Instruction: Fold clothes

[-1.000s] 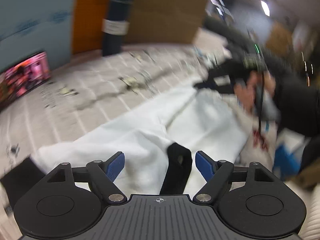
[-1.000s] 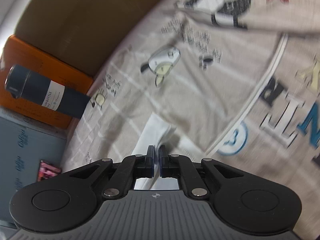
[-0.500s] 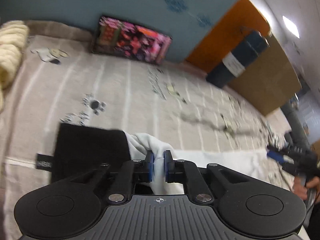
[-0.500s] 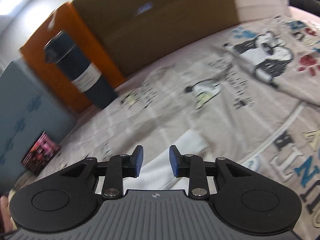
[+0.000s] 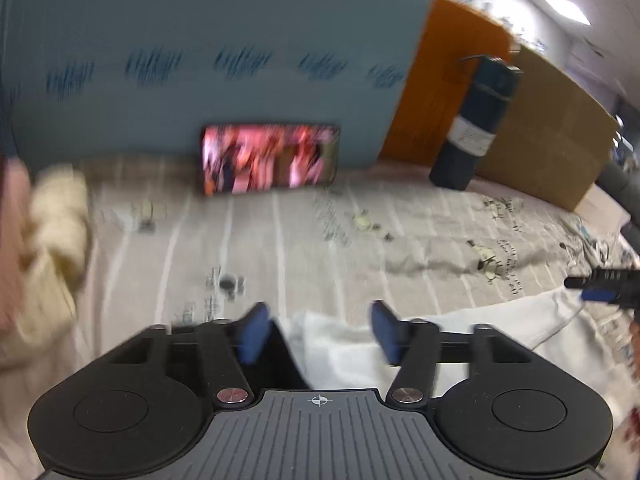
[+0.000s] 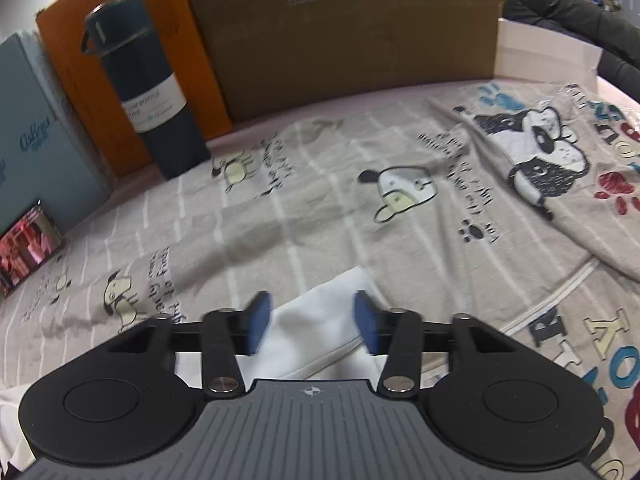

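Left gripper: I am holding my fingers spread, gripping nothing.
Right gripper: I am spreading my fingers, empty.
White garment: lying flat on the printed sheet, beneath both grippers.

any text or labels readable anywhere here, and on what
"Cafeys", roughly, in cursive with a blurred line under it: blue box, right wrist view.
Flask white label: several lines, too small to read.
Printed bedsheet: scribbled captions beside the cartoon dogs, not legible.
Same sheet, lower right: big block letters, "R" and "O" clear, the words cut off by the frame.
Phone screen, left wrist view: blurred, nothing readable.
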Tool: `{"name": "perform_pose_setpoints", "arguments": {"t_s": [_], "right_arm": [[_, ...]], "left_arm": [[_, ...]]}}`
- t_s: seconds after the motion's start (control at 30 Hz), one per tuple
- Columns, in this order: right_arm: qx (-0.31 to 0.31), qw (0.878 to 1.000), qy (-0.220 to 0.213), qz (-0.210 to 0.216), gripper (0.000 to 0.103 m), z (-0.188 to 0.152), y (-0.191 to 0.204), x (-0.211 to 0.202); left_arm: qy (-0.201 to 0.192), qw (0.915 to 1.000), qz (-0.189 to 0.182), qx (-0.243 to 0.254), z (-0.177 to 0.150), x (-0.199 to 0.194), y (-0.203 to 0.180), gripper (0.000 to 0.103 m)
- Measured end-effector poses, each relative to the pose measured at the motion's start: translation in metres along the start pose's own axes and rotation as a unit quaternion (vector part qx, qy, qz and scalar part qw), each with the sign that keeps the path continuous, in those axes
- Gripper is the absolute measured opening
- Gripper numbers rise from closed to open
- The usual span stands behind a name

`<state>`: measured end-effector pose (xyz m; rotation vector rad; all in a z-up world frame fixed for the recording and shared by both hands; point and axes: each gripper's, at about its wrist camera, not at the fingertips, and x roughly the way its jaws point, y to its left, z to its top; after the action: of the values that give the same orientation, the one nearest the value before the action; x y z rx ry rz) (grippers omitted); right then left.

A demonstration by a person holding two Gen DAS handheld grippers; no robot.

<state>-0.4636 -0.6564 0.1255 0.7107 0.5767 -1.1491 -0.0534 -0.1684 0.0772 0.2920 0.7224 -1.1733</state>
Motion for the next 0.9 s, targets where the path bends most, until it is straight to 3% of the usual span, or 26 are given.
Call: {"name": "perform_pose_setpoints", "arguments": {"t_s": [0.23,0.43,0.53,0.6,0.73,0.9], "right_arm": [[0.029,0.999,-0.001,0.024,0.063,0.004,-0.032,-0.012],[0.031,0.997,0.022,0.067,0.064,0.011,-0.057,-0.012],[0.035,0.993,0.043,0.102,0.065,0.017,-0.070,-0.008],[0.037,0.990,0.056,0.125,0.065,0.021,-0.079,-0.004],[0.050,0.979,0.085,0.176,0.074,0.029,-0.095,0.007],[0.067,0.968,0.114,0.213,0.076,0.034,-0.101,0.027]], "left_arm": [[0.005,0.9956,-0.027,0.090,-0.012,0.005,-0.077,0.074],[0.030,0.9863,0.042,0.156,-0.034,0.046,-0.112,0.074],[-0.005,0.9827,0.082,0.166,-0.034,0.026,-0.129,0.075],[-0.034,0.9793,0.091,0.178,-0.038,0.011,-0.144,0.085],[-0.046,0.9726,0.026,0.226,-0.060,-0.002,-0.187,0.087],[-0.025,0.9398,-0.051,0.337,-0.101,-0.005,-0.241,0.088]]}}
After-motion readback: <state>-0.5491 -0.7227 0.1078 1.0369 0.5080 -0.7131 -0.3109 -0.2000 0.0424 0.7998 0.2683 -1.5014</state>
